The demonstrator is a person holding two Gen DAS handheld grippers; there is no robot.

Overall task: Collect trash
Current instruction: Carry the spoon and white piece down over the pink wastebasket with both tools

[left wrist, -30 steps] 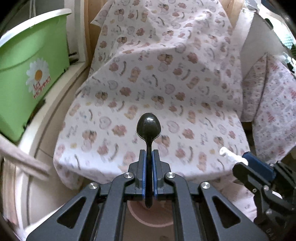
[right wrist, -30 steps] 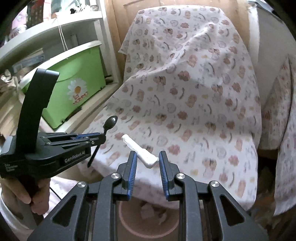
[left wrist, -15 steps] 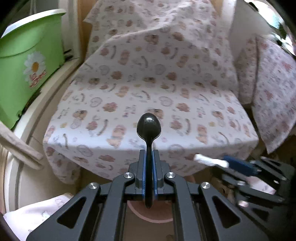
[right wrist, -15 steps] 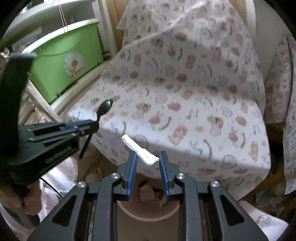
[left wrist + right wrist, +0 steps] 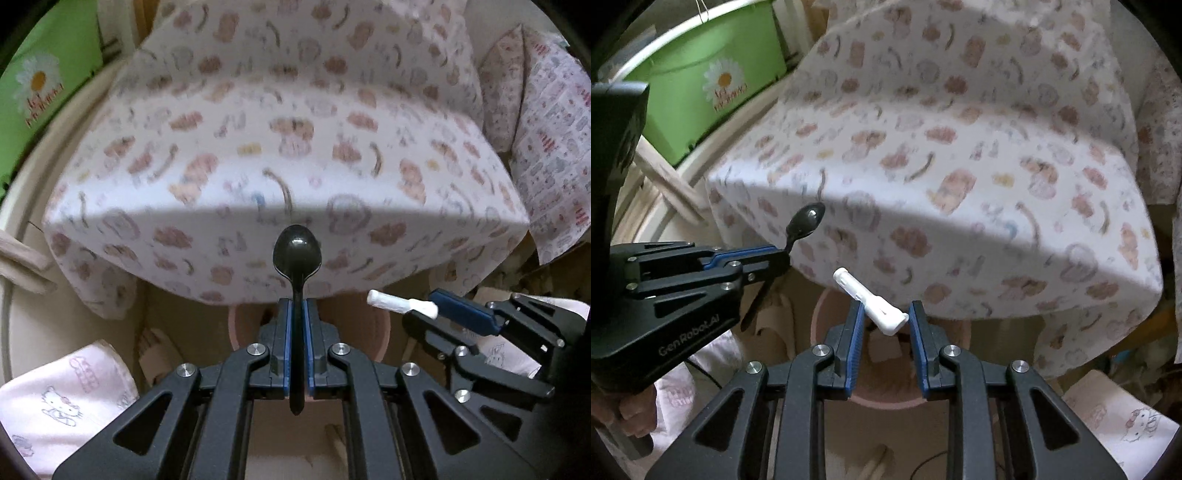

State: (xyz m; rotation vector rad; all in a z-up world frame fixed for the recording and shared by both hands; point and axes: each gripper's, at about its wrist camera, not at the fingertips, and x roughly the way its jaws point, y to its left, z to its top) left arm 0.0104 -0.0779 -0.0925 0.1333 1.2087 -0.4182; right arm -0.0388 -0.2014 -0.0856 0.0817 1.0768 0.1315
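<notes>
My left gripper (image 5: 298, 306) is shut on a black plastic spoon (image 5: 297, 254), bowl pointing forward; it also shows in the right wrist view (image 5: 806, 221). My right gripper (image 5: 886, 317) is shut on a white plastic tube (image 5: 871, 302), held crosswise between the blue pads; the tube shows in the left wrist view (image 5: 399, 304) too. Both grippers hover just above a round pink bin (image 5: 827, 314), whose rim shows in the left wrist view (image 5: 380, 332). Some white scraps lie inside it.
A table draped in a white bear-print cloth (image 5: 280, 155) overhangs the bin's far side. A green tub with a daisy (image 5: 713, 66) stands on a shelf at left. Hello Kitty cloths (image 5: 62, 398) lie on the floor at both sides.
Both grippers have dropped lower and tilted down, from table height to just over the pink bin under the table edge. Spoon and tube stay gripped.
</notes>
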